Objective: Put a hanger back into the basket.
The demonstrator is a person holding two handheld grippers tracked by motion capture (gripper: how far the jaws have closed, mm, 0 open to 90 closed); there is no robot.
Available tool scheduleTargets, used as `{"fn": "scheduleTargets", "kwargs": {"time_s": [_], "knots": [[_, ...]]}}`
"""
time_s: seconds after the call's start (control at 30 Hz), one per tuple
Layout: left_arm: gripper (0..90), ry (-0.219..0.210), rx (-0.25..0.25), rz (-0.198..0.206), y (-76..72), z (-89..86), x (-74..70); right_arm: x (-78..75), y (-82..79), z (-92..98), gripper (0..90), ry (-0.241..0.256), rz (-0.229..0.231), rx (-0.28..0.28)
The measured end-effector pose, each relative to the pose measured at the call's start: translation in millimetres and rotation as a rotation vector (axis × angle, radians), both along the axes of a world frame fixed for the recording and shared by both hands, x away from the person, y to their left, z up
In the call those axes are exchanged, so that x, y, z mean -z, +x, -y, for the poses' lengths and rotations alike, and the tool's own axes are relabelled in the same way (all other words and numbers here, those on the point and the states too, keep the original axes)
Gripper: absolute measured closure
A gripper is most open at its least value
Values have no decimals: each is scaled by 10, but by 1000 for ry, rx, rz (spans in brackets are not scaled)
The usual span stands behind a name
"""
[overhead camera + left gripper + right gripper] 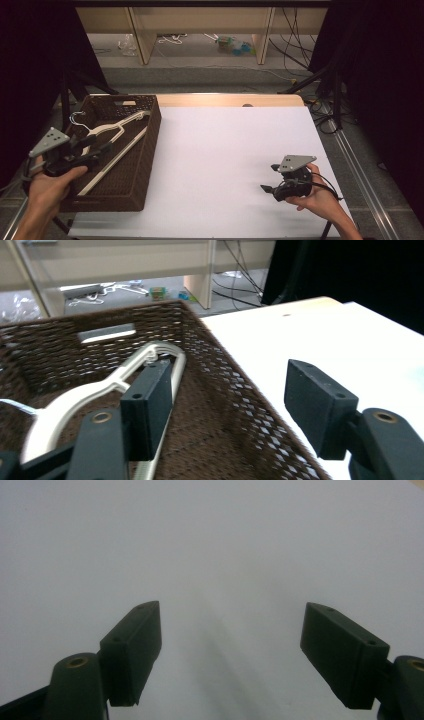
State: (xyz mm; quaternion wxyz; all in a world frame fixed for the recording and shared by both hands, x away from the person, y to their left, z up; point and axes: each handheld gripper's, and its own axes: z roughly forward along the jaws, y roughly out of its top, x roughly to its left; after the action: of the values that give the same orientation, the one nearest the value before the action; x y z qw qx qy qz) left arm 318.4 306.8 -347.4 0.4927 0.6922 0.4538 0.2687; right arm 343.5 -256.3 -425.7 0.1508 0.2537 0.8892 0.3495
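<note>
Beside the white bench (pixel 230 165), on its left edge, sits a dark brown woven basket (pixel 150 150) holding a cream wooden coat hanger (pixel 112 131) with a wire hook. The left gripper (pixel 95 150) hovers just over the basket's near end, fingers (pixel 147 405) spread wide and empty, apparently lined up to reach for the hanger. Well to the right of the basket, the right gripper (pixel 270 179) rests low over bare bench, fingers (pixel 132 647) also wide apart, holding nothing, seemingly waiting. From above, the hanger's whole length shows, lying diagonally. The left gripper view (pixel 220 405) adds closeness: one finger overlaps the hanger's curved shoulder (pixel 100 390), the other hangs past the basket's wall (pixel 240 405).
</note>
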Motion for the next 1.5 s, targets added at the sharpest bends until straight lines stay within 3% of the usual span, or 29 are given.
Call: {"fn": "scheduleTargets", "kwargs": {"time_s": [0.1,0.13,0.23,0.4,0.47,0.53,0.63,0.67,0.77,0.87,1.1,1.27,1.33,1.4,1.5], "knots": [[351,30,59,16,-104,197,24,-15,-10,6,248,18,7,27],[348,11,62,25,-126,272,40,-14,-11,7,248,36,18,34],[338,42,118,22,-233,503,83,-24,-34,-4,243,62,27,43],[320,105,139,-3,-362,699,131,-51,-79,-25,237,122,48,64],[309,95,149,-31,-411,739,128,-56,-99,-38,237,125,48,64],[305,63,149,-13,-467,762,112,-50,-106,-47,237,128,56,57],[305,-60,170,-21,-539,802,107,-40,-116,-60,236,131,53,54],[303,-64,184,-16,-546,827,121,-38,-117,-62,236,132,56,53],[301,-26,194,22,-557,926,165,-49,-127,-58,235,150,56,64],[297,-44,220,20,-535,992,229,-61,-134,-50,235,176,58,71],[261,-32,258,19,-431,1147,457,-75,-183,-26,231,196,72,86],[194,-20,292,28,-446,1214,618,-103,-258,-26,225,223,70,91],[171,-10,300,31,-462,1227,645,-110,-293,-25,220,224,87,90],[167,-34,312,36,-488,1248,652,-108,-334,-11,203,232,79,96],[168,-9,327,58,-535,1286,647,-99,-403,39,201,257,87,115]]}}
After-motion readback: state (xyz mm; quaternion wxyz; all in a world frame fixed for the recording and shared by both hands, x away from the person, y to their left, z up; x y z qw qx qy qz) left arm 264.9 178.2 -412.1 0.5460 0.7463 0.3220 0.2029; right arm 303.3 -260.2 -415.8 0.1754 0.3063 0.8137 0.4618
